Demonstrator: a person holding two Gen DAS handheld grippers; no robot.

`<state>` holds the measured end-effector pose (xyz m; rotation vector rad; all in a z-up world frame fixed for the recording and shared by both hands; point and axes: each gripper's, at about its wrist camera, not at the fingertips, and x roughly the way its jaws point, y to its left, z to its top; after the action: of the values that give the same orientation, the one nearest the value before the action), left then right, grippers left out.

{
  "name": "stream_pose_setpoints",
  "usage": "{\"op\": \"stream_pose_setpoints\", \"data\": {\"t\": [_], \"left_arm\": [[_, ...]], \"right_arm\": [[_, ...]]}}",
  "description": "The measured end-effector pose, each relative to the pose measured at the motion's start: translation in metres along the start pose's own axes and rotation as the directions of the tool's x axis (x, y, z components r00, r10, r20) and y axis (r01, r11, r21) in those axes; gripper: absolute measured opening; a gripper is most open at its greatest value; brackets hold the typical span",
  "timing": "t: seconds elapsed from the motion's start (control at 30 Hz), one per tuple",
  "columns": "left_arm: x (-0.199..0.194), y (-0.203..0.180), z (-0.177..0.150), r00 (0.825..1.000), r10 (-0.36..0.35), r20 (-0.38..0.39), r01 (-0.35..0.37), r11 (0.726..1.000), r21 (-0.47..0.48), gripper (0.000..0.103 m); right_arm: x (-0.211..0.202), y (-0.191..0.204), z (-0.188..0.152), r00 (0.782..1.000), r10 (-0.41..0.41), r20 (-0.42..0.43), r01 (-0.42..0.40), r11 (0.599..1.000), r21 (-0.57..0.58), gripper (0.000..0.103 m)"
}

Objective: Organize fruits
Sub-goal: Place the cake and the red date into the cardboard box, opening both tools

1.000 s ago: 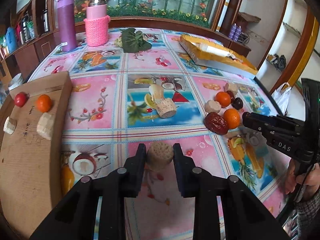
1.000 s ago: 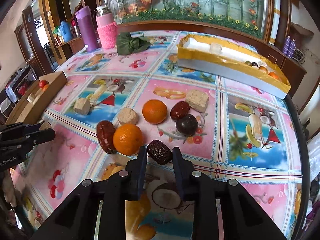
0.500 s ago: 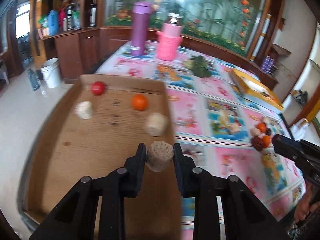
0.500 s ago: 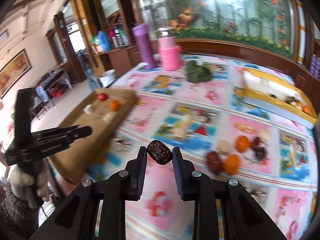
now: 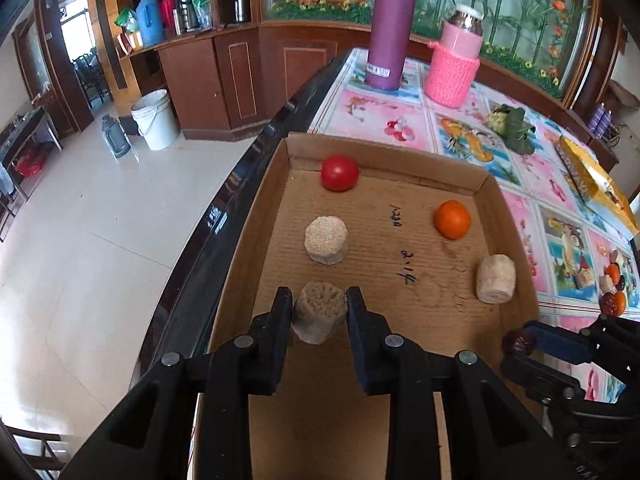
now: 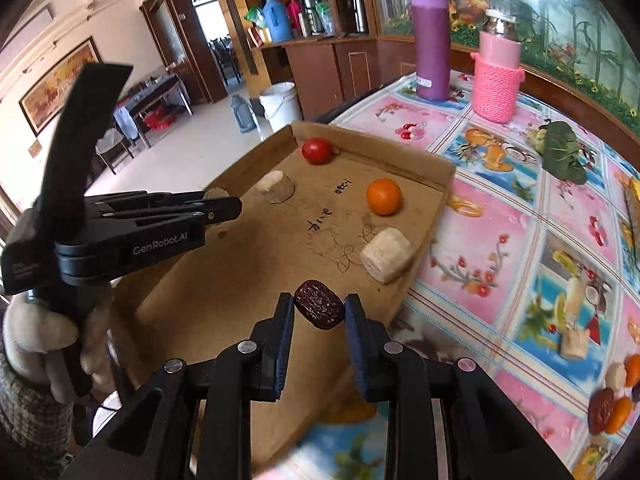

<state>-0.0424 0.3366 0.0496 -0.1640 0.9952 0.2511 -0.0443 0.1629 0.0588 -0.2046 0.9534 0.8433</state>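
My left fingers (image 5: 319,304) clamp a beige puff (image 5: 319,314) over the near left of the box (image 5: 448,176); right fingers (image 6: 319,309) pinch a date (image 6: 320,309) above its near edge. Inside lie a tomato (image 5: 339,172), orange (image 5: 452,219), two puffs (image 5: 326,239)

Both grippers are black plastic clamps with silver screws at the finger joints and ribbed dark-blue pads. The left gripper (image 6: 224,210) bears white "GenRobot.AI" lettering. Its hand (image 6: 40,344) wears a pale knit glove and a speckled grey-brown sleeve.
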Motion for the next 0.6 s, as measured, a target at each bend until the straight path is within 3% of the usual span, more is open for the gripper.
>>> {"op": "stream_pose_setpoints", "data": {"t": [0.2,0.5,0.6], "left_arm": [[0.024,0.0,0.007,0.997,-0.008,-0.082,0.008,1.0,-0.002,0.027],[0.027,0.008,0.008,0.996,-0.039,-0.079,0.034,0.998,-0.056,0.029],[0.018,0.013,0.007,0.997,-0.063,-0.052,0.058,0.995,-0.086,0.037]], "right_arm": [[0.032,-0.002,0.012,0.998,-0.036,-0.053,0.036,0.999,0.001,0.029],[0.046,-0.002,0.014,0.995,-0.089,-0.046,0.088,0.995,-0.038,0.029],[0.045,-0.002,0.015,0.996,-0.078,-0.038,0.077,0.997,-0.03,0.037]]}}
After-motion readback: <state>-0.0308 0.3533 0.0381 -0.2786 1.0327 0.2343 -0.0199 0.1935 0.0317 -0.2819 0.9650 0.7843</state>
